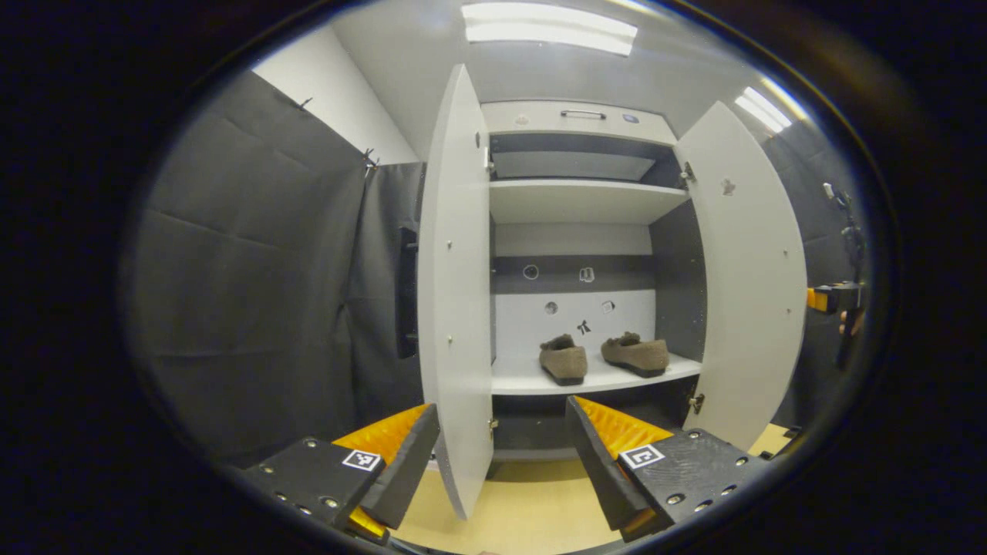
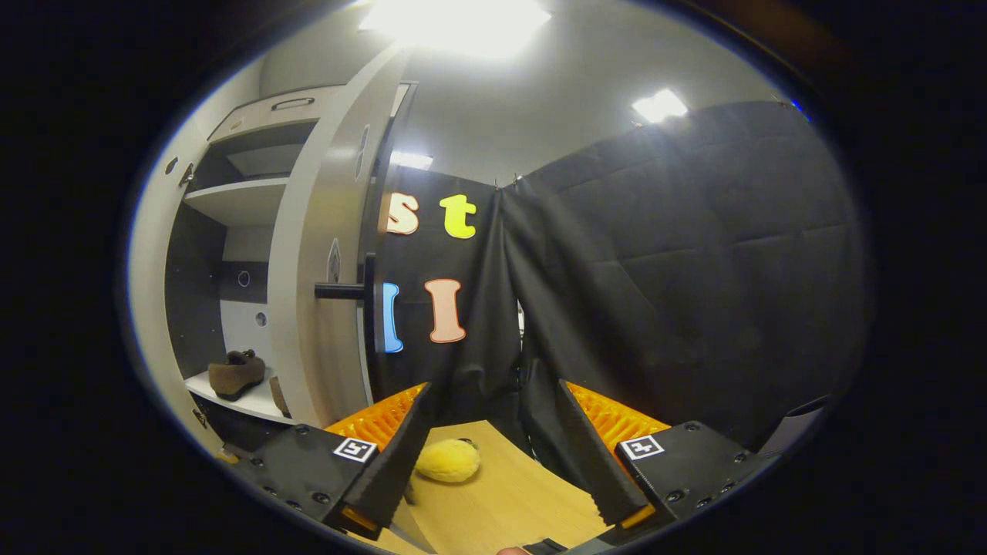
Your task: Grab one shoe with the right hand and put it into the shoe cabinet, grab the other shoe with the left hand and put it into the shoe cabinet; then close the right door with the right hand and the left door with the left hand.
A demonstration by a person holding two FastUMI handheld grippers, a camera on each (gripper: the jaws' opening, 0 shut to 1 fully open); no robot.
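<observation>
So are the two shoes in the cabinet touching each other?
Apart. The left gripper view shows the left shoe and the right shoe side by side on the shelf, with a strip of white shelf plainly between them.

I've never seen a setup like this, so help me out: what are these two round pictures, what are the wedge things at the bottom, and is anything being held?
A person holds a two-finger tool in each hand, and each tool carries a camera looking forward along its fingers. Those fingers are the wedges at the bottom.

The left gripper view, from the left tool, faces an open shoe cabinet. Both doors stand open, the left door and the right door. Two brown shoes, one beside the other, sit on a lower shelf.

The right gripper view, from the right tool, looks past the right door's outside towards the booth's black cloth. A yellow fluffy object lies on the wooden floor.

Both tools are open, holding nothing.
</observation>
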